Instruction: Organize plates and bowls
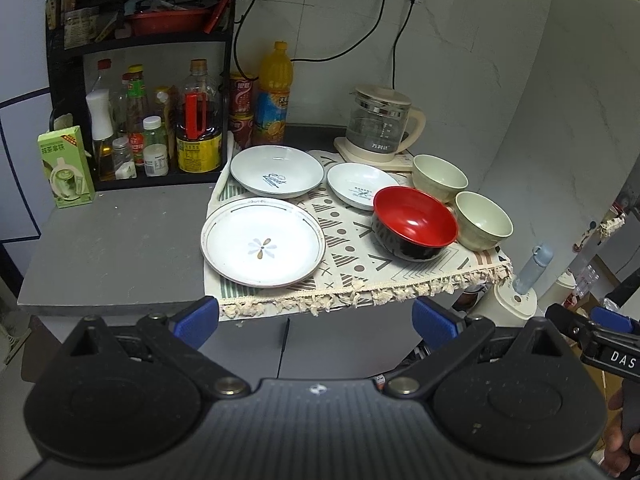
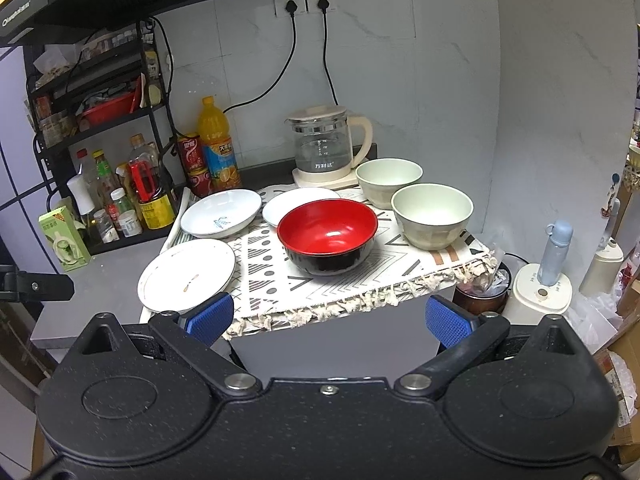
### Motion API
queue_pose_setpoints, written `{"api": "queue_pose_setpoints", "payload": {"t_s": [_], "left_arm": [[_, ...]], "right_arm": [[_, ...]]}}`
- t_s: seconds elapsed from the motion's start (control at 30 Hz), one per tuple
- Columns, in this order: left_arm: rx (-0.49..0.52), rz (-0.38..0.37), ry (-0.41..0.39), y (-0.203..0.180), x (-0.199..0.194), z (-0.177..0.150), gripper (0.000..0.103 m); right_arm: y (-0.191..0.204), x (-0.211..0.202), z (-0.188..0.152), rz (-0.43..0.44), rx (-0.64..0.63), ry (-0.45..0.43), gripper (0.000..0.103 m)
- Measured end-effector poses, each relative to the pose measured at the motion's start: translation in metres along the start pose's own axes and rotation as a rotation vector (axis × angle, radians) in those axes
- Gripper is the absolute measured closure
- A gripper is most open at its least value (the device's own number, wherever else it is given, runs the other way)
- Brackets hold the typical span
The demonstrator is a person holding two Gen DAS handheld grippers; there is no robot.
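On a patterned cloth (image 1: 344, 252) (image 2: 352, 280) lie three white plates: a flower-print plate (image 1: 262, 246) (image 2: 186, 274) at the front left, a plate with blue script (image 1: 277, 177) (image 2: 221, 218) behind it, and a smaller plate (image 1: 360, 185) (image 2: 288, 202). A red-and-black bowl (image 1: 414, 222) (image 2: 327, 236) stands mid-right, with two pale green bowls (image 1: 439, 176) (image 1: 483, 220) (image 2: 389, 182) (image 2: 432, 214) beyond it. My left gripper (image 1: 316, 320) hangs open in front of the counter edge, holding nothing. My right gripper (image 2: 330, 320) is open too, short of the cloth's fringe.
A glass kettle (image 1: 380, 124) (image 2: 326, 146) sits behind the dishes, plugged into the wall. A black rack with bottles (image 1: 160, 128) (image 2: 120, 184), an orange juice bottle (image 1: 274, 92) and a green carton (image 1: 66, 166) stand left. Bare grey counter (image 1: 116, 252) lies front left. Appliances (image 2: 544, 292) crowd the right.
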State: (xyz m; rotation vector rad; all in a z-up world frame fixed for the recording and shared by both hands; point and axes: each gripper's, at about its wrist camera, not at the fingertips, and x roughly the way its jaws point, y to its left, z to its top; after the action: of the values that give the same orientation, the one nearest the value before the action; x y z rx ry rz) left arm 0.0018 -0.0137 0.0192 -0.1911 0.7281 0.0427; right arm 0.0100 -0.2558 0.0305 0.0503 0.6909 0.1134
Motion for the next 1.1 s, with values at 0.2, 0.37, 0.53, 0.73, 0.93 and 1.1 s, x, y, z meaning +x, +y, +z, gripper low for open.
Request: {"api": "queue_pose_setpoints", "payload": {"t_s": [0.2,0.37,0.53,0.73,0.93,1.1], "left_arm": [[-0.010,0.016,-0.014,0.000,-0.003,0.000,0.001],[-0.003,0.018,-0.007,-0.004,-0.003,-0.001,0.001],[0.009,0.024,-0.013,-0.011,0.000,0.002,0.001],[0.018,0.017,-0.005,-0.019,0.014,0.008,0.001],[0.009,0.007,0.007,-0.026,0.040,0.021,0.001],[0.003,-0.010,0.027,-0.035,0.077,0.039,0.002]], "right_arm": [[0.001,0.001,0.000,0.013,0.014,0.012,0.000],[0.000,0.001,0.000,0.000,0.015,0.013,0.000],[-0.004,0.002,0.002,-0.011,0.022,0.010,0.000],[-0.011,0.005,0.008,-0.007,0.028,0.002,0.000],[-0.019,0.019,0.014,-0.016,0.031,0.006,0.000],[-0.031,0.041,0.023,-0.022,0.044,0.013,0.000]]}}
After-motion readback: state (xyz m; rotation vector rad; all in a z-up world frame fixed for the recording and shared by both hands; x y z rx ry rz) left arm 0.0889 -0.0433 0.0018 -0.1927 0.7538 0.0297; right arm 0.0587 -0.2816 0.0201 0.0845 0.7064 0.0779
